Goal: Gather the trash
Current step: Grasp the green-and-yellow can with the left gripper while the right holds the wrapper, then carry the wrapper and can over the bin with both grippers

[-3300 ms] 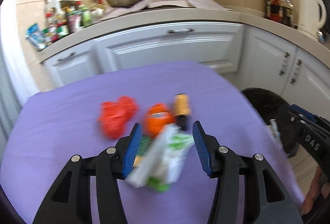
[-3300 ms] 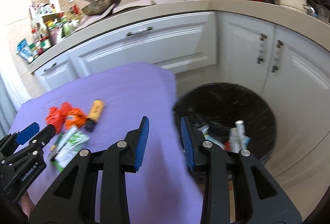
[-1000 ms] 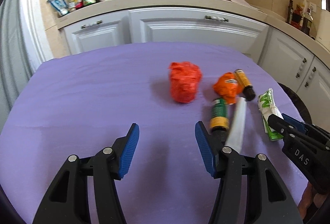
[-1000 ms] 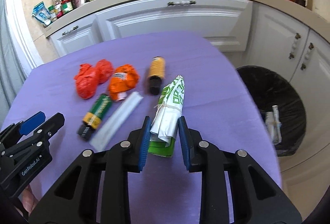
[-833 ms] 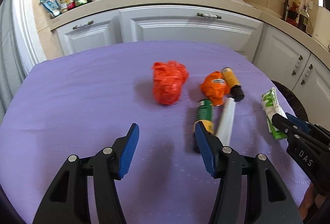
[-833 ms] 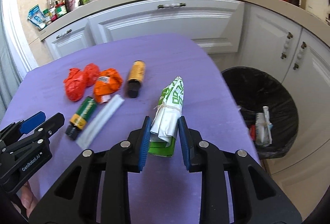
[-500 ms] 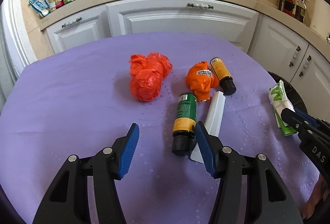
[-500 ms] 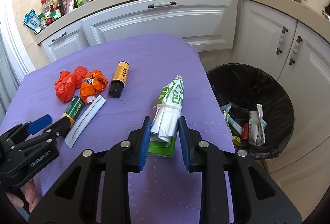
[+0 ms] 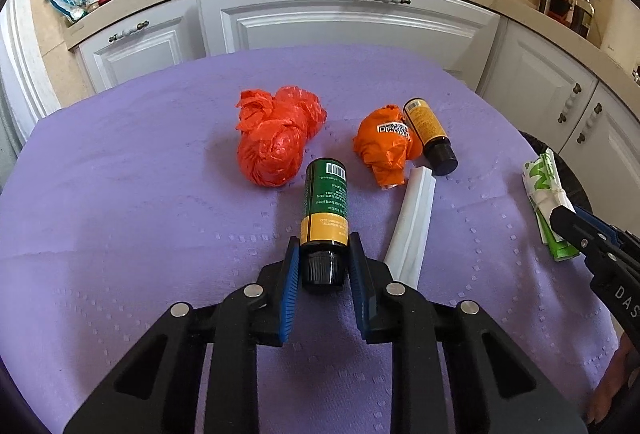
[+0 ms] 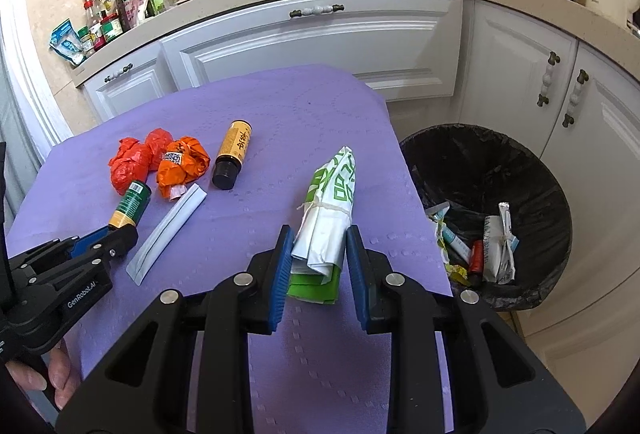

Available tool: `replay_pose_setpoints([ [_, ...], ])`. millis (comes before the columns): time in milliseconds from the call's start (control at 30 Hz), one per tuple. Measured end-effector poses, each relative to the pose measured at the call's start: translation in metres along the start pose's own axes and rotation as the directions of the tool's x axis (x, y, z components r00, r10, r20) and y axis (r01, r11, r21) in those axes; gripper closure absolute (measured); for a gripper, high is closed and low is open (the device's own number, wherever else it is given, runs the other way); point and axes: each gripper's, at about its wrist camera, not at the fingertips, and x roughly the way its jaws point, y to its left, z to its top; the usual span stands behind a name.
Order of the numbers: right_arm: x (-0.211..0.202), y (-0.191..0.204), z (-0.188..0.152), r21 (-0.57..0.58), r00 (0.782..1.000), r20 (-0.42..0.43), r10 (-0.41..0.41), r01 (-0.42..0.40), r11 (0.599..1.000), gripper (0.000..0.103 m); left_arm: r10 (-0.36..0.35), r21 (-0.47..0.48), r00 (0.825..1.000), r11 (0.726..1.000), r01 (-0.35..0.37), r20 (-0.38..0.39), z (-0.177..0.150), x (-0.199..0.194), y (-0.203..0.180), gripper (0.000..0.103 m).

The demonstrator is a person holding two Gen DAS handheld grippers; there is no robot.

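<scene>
The left gripper (image 9: 323, 266) is seen closing its jaws about the black cap end of a green bottle (image 9: 326, 202) with a yellow band, which lies on the purple tablecloth (image 9: 120, 194); the blue pads stand right against the cap on both sides, though whether they press it yet cannot be told; the bottle's barcoded base points away, toward a crumpled red bag (image 9: 276, 142). Just right of the bottle a flat white packet (image 9: 414, 230) is laid, its far end near an orange wrapper (image 9: 384, 146), which touches a small amber bottle (image 9: 430, 134). The right gripper (image 10: 319, 258) is clamped on a rolled white-and-green bag (image 10: 332, 206) tied with string, held above the cloth near the table's right edge. Beside the table, on the floor before white cabinets (image 10: 320, 38), a black-lined bin (image 10: 492, 162) is seen, with several discarded packets lying in it. Fingertips (image 10: 52, 378) are glimpsed beneath the left gripper's body.
</scene>
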Motion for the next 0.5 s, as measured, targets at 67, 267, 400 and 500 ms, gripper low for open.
replay_pose_setpoints([
  [67, -0.003, 0.001, 0.000, -0.009, 1.000, 0.009, -0.007, 0.007, 1.000, 0.077, 0.007, 0.003, 1.000, 1.000, -0.007, 0.020, 0.000, -0.004, -0.002, 0.079],
  [267, -0.014, -0.002, 0.002, -0.016, 0.999, 0.045, -0.028, 0.028, 0.999, 0.078, 0.035, 0.025, 0.996, 0.999, -0.037, 0.077, 0.002, -0.017, -0.009, 0.079],
  [400, -0.019, -0.009, 0.004, -0.008, 0.998, 0.058, -0.035, 0.036, 0.999, 0.078, 0.024, 0.029, 0.994, 0.999, -0.027, 0.103, 0.005, -0.026, -0.016, 0.079],
  [500, -0.018, -0.010, 0.002, -0.013, 0.998, 0.052, -0.031, 0.032, 0.999, 0.079, 0.020, 0.038, 0.993, 0.999, -0.025, 0.116, 0.007, -0.029, -0.023, 0.079],
])
